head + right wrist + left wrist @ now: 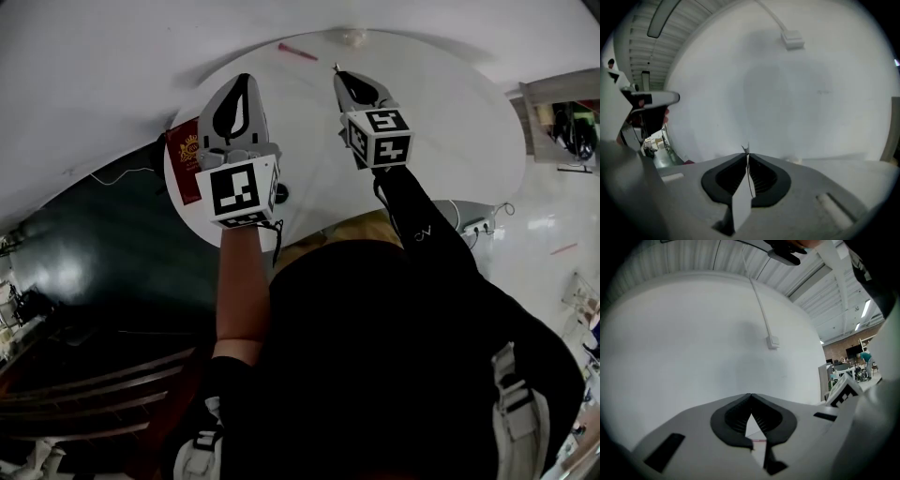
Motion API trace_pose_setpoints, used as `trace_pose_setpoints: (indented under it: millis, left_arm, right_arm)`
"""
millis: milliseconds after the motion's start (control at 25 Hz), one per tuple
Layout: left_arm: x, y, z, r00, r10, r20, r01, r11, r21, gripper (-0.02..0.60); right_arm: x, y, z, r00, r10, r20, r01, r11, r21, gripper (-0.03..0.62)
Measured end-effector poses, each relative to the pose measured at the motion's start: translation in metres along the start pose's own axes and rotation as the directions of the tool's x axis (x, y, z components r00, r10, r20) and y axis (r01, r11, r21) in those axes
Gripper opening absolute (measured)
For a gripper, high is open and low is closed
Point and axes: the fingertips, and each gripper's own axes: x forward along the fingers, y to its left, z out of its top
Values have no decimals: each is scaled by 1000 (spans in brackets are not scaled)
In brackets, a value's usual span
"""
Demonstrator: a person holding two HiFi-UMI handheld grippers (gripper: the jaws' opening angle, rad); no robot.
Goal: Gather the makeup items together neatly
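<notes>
On the round white table [450, 141], a pink pencil-like stick [298, 52] lies near the far edge, and a small whitish item [353, 37] sits on the rim beyond it. My left gripper [246, 81] hovers over the table's left part; in the left gripper view [751, 395] its tips meet with nothing between them. My right gripper [336, 69] points toward the far edge, just right of the pink stick. In the right gripper view [746, 152] its jaws are closed on a thin pale sliver [745, 149] that pokes out past the tips.
A red booklet with a gold crest [185, 161] lies at the table's left edge, partly under my left gripper. A small black round thing [281, 195] sits near the front edge. A white wall with a cable duct [761, 310] rises behind the table. A power strip [476, 226] lies on the floor at right.
</notes>
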Motion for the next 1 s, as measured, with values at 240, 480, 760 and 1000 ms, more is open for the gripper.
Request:
trace_pose_setpoints:
  millis: [240, 480, 760, 1000]
  left_arm:
    - [-9, 9, -31, 999, -10, -52, 9, 1000, -27, 9]
    - [-22, 18, -49, 996, -9, -84, 6, 999, -37, 9]
    - [-29, 38, -58, 995, 8, -100, -13, 999, -44, 9]
    - [-33, 45, -61, 995, 4, -96, -10, 998, -55, 9]
  right_arm:
    - [38, 29, -96, 973, 8, -230, 12, 996, 85, 25]
    - [57, 47, -156, 936, 0, -352, 30, 996, 80, 26]
    - [58, 45, -205, 877, -50, -478, 139, 978, 153, 26]
    - [55, 45, -213, 861, -72, -504, 174, 972, 158, 48]
